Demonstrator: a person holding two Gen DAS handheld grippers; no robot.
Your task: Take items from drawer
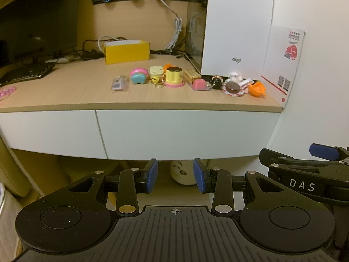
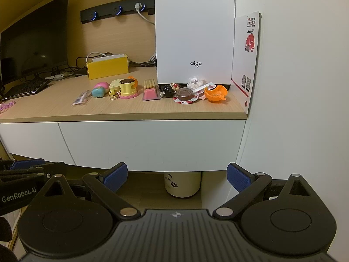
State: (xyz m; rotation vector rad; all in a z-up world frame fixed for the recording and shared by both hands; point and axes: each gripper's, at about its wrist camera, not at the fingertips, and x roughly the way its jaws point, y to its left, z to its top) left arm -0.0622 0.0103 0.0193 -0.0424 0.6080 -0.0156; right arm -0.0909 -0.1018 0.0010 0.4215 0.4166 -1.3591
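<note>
My left gripper [image 1: 175, 175] hangs in front of the closed white drawer [image 1: 185, 131], its blue pads parted with nothing between them. My right gripper [image 2: 177, 178] sits beside it with its jaws spread wider, also empty, touching nothing. Each gripper shows at the edge of the other's view.

The drawer front runs long and level under the wooden desk top [image 1: 76, 93], its long axis lying left to right across my view, flat face turned toward me. It is shut flush with a second white front [image 1: 48, 131] to its left.

On the desk, the largest thing is a white aigo computer case [image 2: 194, 32], upright against the right wall, with a white and red card [image 2: 246, 54] leaning just beside it. A dark monitor [image 2: 32, 37] stands far left with a black keyboard [image 2: 26, 88] below it. A yellow open box [image 2: 108, 67] sits near the back among cables, under a black socket strip [image 2: 117, 11].

Along the front of the desk lies a row of small toys: a yellow pudding-shaped toy [image 2: 128, 88], a pink block in clear wrap [image 2: 150, 93], a chocolate cake on a red-patterned plate [image 2: 185, 94], an orange half shell [image 2: 216, 93], a blue and pink squishy [image 2: 99, 90].

Under the desk stands a cream bin with a panda face [image 2: 182, 183].
</note>
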